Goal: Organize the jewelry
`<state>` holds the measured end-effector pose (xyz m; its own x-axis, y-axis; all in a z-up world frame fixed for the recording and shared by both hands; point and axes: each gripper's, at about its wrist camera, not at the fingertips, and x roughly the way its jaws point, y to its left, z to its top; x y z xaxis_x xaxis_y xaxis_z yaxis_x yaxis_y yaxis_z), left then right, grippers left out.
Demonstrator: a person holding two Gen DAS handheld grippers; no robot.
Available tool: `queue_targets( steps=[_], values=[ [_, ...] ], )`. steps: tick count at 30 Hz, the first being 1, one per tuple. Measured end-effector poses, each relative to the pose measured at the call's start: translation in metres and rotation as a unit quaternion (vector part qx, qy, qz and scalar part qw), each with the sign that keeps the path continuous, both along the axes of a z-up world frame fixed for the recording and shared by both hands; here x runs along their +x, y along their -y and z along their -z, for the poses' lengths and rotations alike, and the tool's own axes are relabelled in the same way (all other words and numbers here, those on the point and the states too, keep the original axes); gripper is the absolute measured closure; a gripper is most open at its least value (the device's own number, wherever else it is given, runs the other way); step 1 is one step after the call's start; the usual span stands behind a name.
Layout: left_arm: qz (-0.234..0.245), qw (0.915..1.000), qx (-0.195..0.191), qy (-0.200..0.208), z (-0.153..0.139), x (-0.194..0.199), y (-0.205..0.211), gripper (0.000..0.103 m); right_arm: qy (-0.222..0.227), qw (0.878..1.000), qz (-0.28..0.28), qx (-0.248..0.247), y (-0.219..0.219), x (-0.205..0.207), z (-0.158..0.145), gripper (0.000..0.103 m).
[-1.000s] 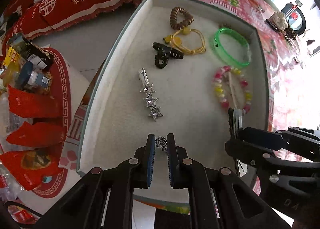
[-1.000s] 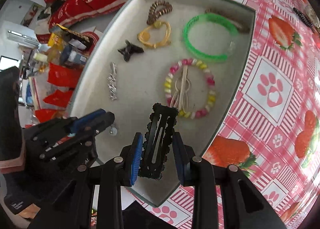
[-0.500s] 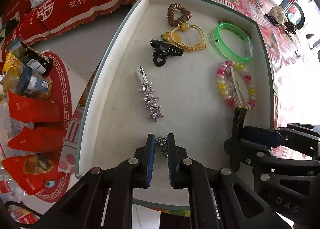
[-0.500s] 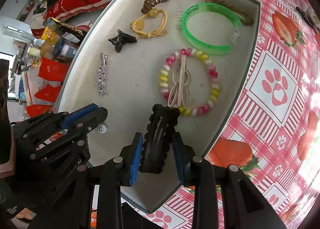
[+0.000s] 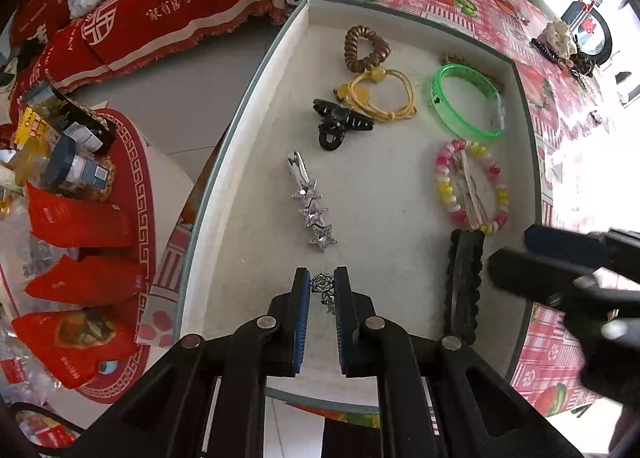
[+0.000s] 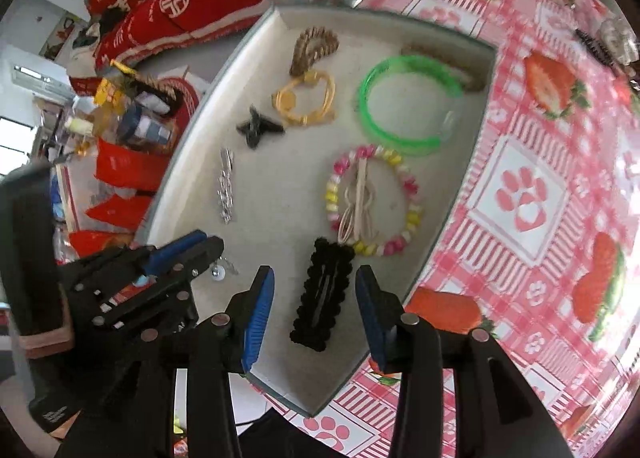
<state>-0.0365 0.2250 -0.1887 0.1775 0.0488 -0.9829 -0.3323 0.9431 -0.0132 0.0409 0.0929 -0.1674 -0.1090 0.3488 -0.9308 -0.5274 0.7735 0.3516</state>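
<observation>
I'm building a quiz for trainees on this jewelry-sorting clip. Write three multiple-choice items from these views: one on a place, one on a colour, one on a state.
1. Where does the black scalloped snap hair clip lie?
A. on the strawberry tablecloth
B. on the floor of the white-lined tray, just before the pink, yellow and white beaded bracelet
C. inside the green bangle

2. What colour is the translucent plastic bangle?
A. green
B. blue
C. red

3. How does the right gripper stand to the black clip?
A. clamped on it
B. jaws apart, pads clear of it
C. shut beside it

Answers:
1 B: it rests flat on the tray lining, its far end by the beads.
2 A: bright green in both views.
3 B: its jaws have just been opening; gaps show on both sides of the clip.
</observation>
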Motion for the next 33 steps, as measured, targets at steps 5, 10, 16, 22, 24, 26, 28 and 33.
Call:
queue_targets(
  steps=[5,10,16,22,24,26,28,33],
  values=[
    [0.007,0.9999,0.010,-0.004,-0.003,0.002,0.005,0.084,0.014,1.000,0.028,0.001,0.018,0.008,-0.020,0.055],
    [0.002,0.9999,0.012,0.003,-0.015,0.002,0.006,0.002,0.011,0.998,0.054,-0.003,0.037,0.012,-0.030,0.055],
    [0.006,0.9993,0.021,0.030,-0.042,0.004,0.010,0.002,0.011,0.997,0.073,-0.010,0.057,0.015,-0.039,0.055],
    [0.007,0.9992,0.021,0.032,-0.058,0.001,0.017,0.000,0.013,0.997,0.077,-0.016,0.063,0.016,-0.050,0.047],
    [0.004,0.9994,0.019,0.029,-0.062,-0.002,0.018,0.000,0.016,0.997,0.077,-0.015,0.063,0.016,-0.056,0.044],
    [0.000,0.9994,0.017,0.029,-0.066,-0.005,0.018,0.000,0.018,0.997,0.074,-0.016,0.063,0.016,-0.061,0.043],
    [0.001,0.9994,0.019,0.028,-0.072,-0.007,0.019,0.000,0.022,0.997,0.068,-0.019,0.061,0.016,-0.068,0.039],
    [0.003,0.9980,0.040,0.048,-0.100,-0.016,0.022,0.000,0.050,0.997,0.054,-0.021,0.054,0.013,-0.091,0.023]
  ],
)
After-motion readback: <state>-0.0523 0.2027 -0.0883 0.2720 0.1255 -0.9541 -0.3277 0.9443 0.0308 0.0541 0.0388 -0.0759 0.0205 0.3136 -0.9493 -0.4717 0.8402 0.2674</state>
